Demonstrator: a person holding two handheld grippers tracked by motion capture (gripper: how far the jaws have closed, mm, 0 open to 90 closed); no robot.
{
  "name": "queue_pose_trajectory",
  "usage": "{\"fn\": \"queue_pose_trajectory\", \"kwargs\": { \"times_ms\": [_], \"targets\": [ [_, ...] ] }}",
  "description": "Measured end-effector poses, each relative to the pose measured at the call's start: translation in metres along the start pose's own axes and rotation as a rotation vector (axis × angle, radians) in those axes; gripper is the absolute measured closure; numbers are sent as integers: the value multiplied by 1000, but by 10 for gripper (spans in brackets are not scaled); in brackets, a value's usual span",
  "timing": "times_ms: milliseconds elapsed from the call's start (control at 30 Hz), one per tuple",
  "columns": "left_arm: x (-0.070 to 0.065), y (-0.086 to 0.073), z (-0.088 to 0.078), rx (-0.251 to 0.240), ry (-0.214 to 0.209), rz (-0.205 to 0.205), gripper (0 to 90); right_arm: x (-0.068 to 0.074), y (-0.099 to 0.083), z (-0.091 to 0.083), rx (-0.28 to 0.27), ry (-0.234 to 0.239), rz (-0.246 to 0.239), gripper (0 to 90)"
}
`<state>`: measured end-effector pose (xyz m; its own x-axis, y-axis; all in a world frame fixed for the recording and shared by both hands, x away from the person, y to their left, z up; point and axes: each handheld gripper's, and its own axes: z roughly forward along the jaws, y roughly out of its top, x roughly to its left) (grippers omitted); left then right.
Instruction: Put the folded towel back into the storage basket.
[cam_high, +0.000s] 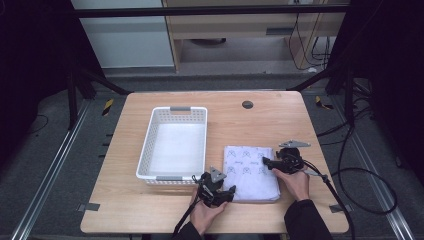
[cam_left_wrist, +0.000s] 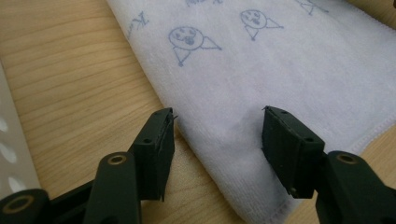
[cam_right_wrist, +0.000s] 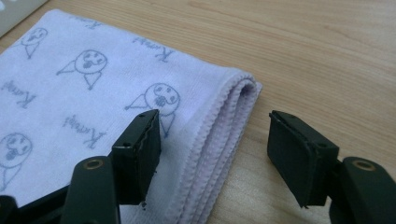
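A folded white towel (cam_high: 250, 170) printed with small blue faces lies flat on the wooden table (cam_high: 270, 125), just right of a white basket (cam_high: 148, 150). My left gripper (cam_high: 230, 191) is at the towel's near left corner. In the left gripper view its jaws (cam_left_wrist: 218, 112) stand open, one over bare wood and one over the towel (cam_left_wrist: 280, 60). My right gripper (cam_high: 265, 161) is at the towel's right side near the far corner. Its jaws (cam_right_wrist: 213, 114) are open and straddle the folded edge of the towel (cam_right_wrist: 70, 93) without touching it.
The white plastic basket, empty, sits left of the towel, and its wall shows at the edge of the left gripper view (cam_left_wrist: 9, 149). A round cable hole (cam_high: 247, 104) is at the table's far side. Cables trail off the table's right edge.
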<state>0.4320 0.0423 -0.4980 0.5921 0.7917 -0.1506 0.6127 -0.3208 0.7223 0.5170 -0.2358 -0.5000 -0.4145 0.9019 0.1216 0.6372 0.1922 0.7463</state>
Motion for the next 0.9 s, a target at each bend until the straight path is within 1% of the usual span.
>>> {"fn": "queue_pose_trajectory", "kwargs": {
  "times_ms": [100, 167, 267, 300, 333, 433, 500, 567, 633, 700, 767, 900],
  "targets": [
    [1, 0, 1, 2, -17, -13, 438, -2, -1, 1, 1, 13, 27, 363],
    [1, 0, 1, 4, -21, -12, 461, -2, -2, 1, 6, 36, 46, 414],
    [0, 0, 1, 10, -26, -13, 496, -1, -2, 1, 9, 55, 58, 476],
    [0, 1, 2, 14, -30, -19, 509, -1, -2, 1, 11, 54, 59, 495],
    [-1, 1, 2, 15, -33, -24, 523, -1, -2, 1, 10, 64, 65, 519],
    [-3, 3, 1, 22, -34, -14, 566, 0, -2, 1, 14, 71, 78, 560],
    [-5, 3, 1, 18, -27, -8, 609, 0, -2, 1, 18, 79, 87, 603],
    [-7, 3, 1, 6, -19, -2, 648, 1, -1, 0, 15, 94, 86, 674],
    [-8, 2, 1, -3, -13, 0, 695, 2, -1, -1, 9, 89, 71, 725],
    [-9, 2, 0, -12, -8, -2, 723, 2, -1, -2, 6, 90, 68, 749],
    [-8, 2, -1, -18, -14, -9, 741, 2, 0, -4, 1, 93, 67, 765],
    [-4, 3, -3, -35, -40, -25, 758, 1, 1, -9, -7, 100, 55, 774]
  ]
}}
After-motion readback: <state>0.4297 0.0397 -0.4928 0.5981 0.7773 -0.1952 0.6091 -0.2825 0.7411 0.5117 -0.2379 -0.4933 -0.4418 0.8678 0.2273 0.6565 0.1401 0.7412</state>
